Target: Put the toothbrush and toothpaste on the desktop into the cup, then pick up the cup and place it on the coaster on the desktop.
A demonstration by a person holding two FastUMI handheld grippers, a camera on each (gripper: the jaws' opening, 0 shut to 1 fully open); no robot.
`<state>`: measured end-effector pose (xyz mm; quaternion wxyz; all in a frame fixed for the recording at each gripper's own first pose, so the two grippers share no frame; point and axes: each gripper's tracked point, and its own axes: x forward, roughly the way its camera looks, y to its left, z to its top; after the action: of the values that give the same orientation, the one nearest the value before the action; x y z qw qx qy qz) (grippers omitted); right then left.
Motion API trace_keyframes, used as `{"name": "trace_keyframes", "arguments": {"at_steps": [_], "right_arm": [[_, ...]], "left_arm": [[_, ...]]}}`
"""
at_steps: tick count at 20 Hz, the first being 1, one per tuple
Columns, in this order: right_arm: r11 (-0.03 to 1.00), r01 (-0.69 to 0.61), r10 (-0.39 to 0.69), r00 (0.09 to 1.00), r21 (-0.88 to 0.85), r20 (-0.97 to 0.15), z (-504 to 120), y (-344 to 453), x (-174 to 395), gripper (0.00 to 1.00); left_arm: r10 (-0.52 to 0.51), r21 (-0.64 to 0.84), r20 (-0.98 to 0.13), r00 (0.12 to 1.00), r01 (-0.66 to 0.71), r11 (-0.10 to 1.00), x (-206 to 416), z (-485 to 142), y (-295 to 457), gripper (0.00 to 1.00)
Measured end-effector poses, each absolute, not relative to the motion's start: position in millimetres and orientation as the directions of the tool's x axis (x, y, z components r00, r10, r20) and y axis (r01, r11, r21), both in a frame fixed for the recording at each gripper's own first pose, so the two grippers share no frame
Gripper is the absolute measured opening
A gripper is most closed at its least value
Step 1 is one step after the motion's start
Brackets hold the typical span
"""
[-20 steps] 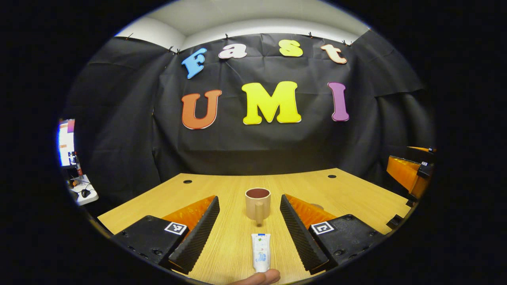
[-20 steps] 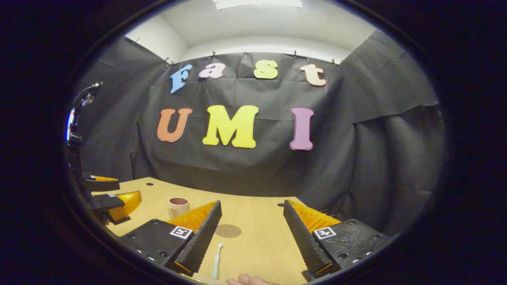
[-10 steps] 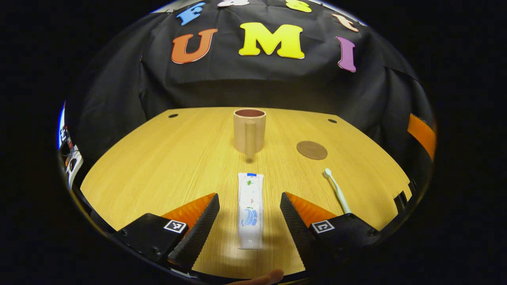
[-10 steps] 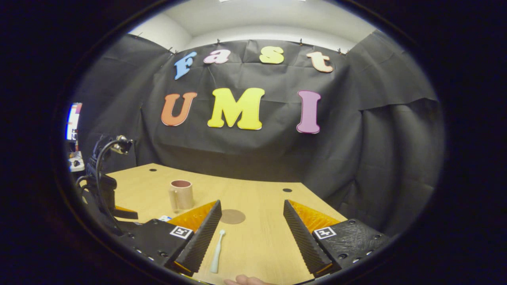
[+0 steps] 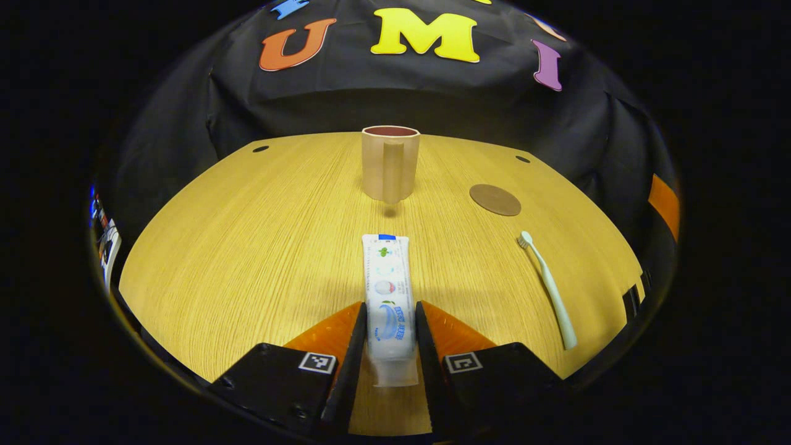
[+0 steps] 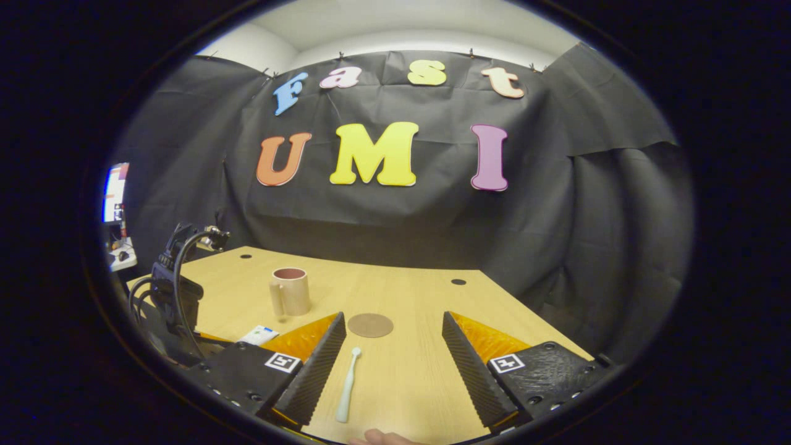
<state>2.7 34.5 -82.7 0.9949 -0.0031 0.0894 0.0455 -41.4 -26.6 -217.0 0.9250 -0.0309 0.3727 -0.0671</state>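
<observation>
In the left gripper view, the left gripper (image 5: 389, 346) is seen low over the wooden desk (image 5: 247, 247), and its two fingers are pressed against both sides of the toothpaste tube (image 5: 388, 303), near the tube's cap end. The tube is laid flat on the desk and is pointed away toward the cup (image 5: 390, 164). The cup is stood upright farther back, with its handle turned toward the camera. To the right of the cup, the round brown coaster (image 5: 495, 199) is laid flat on the desk. The toothbrush (image 5: 549, 290) is laid nearer than the coaster, on the right side, with its bristle end pointed toward the coaster. In the right gripper view, the right gripper (image 6: 395, 364) is held above the desk with its fingers spread wide apart, and nothing is held between them. The toothbrush (image 6: 347, 386) is seen on the desk just beside its left finger, and the coaster (image 6: 370, 325) is seen just past it.
</observation>
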Motion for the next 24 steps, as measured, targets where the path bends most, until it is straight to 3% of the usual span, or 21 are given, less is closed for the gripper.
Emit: {"name": "trace_keyframes", "arguments": {"at_steps": [6,7,8,11,18,22,24], "right_arm": [[0.994,-0.112,0.108,0.966,-0.005,-0.233,-101,42,4,0.95],[0.993,-0.114,0.109,0.963,-0.005,-0.247,-105,43,5,0.95],[0.993,-0.118,0.113,0.959,-0.005,-0.259,-110,46,5,0.96],[0.991,-0.133,0.122,0.941,-0.015,-0.316,-133,56,10,0.95],[0.987,-0.163,0.147,0.861,0.009,-0.487,-198,84,22,0.97],[0.989,-0.148,0.134,0.820,0.020,-0.557,-226,94,30,0.92],[0.986,-0.151,0.166,0.790,0.076,-0.590,-233,104,29,0.80]], "left_arm": [[-0.114,-0.106,-0.560,0.821,0.066,0.992,-33,-179,-16,0.41],[-0.116,-0.113,-0.527,0.842,0.066,0.991,-31,-167,-16,0.46],[-0.115,-0.120,-0.485,0.867,0.065,0.991,-31,-155,-15,0.41],[-0.109,-0.122,-0.332,0.937,0.072,0.990,-24,-120,-12,0.41],[-0.067,-0.112,-0.109,0.992,0.055,0.992,-30,-67,5,0.41],[-0.062,-0.083,-0.057,0.996,0.057,0.995,-34,-54,12,0.41],[-0.085,-0.072,-0.062,0.994,0.080,0.994,-35,-55,10,0.40]]}}
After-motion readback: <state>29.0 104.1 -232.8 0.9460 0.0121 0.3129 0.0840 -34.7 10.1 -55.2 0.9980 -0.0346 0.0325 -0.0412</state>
